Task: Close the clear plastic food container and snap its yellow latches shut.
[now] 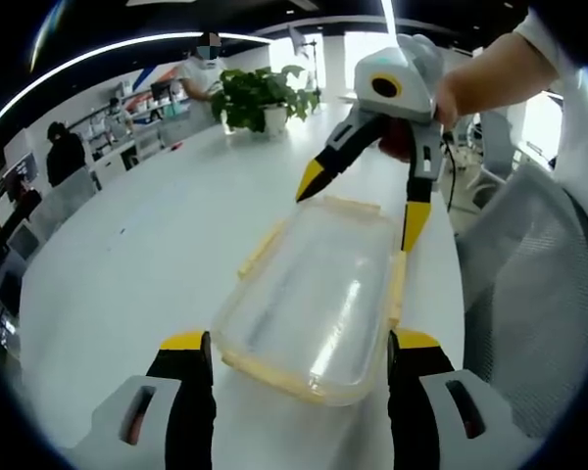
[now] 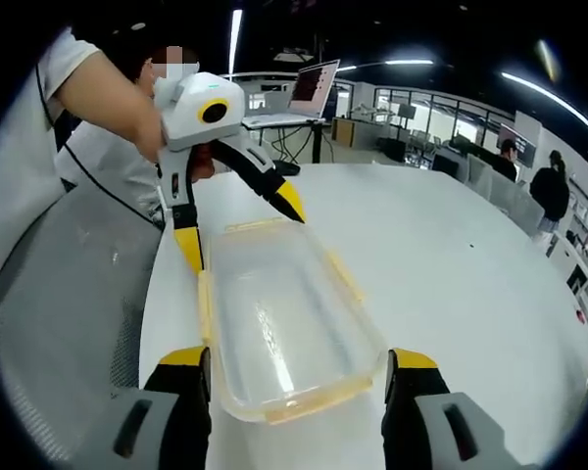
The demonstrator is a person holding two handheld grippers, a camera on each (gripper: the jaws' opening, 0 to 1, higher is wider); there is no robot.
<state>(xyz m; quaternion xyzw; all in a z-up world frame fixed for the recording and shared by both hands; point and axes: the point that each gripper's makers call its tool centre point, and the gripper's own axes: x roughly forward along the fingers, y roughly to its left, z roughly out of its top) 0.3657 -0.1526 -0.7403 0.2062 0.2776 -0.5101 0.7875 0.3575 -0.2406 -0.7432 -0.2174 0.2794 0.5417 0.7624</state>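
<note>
The clear plastic container lies on the white table with its lid on. Yellow latches run along its edges, and the one on the left side sticks outward. My left gripper is open, its jaws straddling the container's near end. My right gripper is open at the far end, its yellow tips spread over the rim. In the right gripper view the container sits between the open right gripper, with a yellow latch at its end. The left gripper spans the opposite end.
A grey mesh chair stands right beside the table edge by the container. A potted plant is at the table's far end, and a laptop sits on a desk behind. People stand in the background.
</note>
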